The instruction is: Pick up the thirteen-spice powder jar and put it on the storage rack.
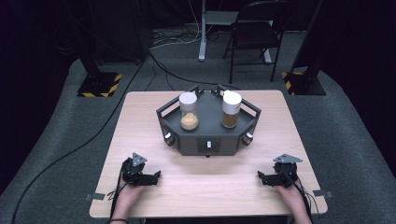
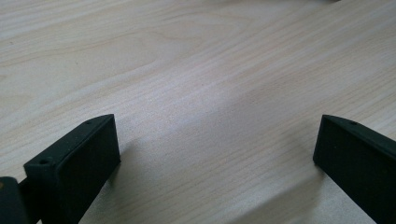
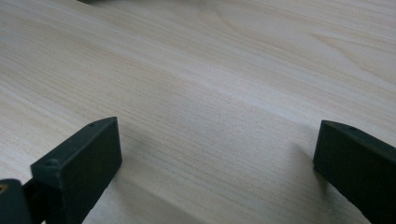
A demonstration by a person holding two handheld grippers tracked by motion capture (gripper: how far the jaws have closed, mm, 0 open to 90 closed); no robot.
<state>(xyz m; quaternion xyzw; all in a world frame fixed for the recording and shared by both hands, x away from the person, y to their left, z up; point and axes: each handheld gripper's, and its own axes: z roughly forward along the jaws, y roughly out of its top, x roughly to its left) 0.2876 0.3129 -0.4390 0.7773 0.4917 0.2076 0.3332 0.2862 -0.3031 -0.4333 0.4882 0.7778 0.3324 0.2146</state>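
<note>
Left gripper (image 1: 158, 176) and right gripper (image 1: 260, 176) rest on table (image 1: 140, 121), jaws apart, empty. 2 jars (image 1: 188, 111) in tray (image 1: 205, 140) ahead, path unobstructed.

This looks like a lab or recording studio. A light wooden table (image 1: 140, 140) stands on grey carpet (image 1: 56, 140) ringed by black curtains. Stand bases (image 1: 99, 84) marked with yellow-and-black hazard tape sit at both sides, cables (image 1: 159, 63) trail across the floor, and a black folding chair (image 1: 254, 32) waits behind.
</note>
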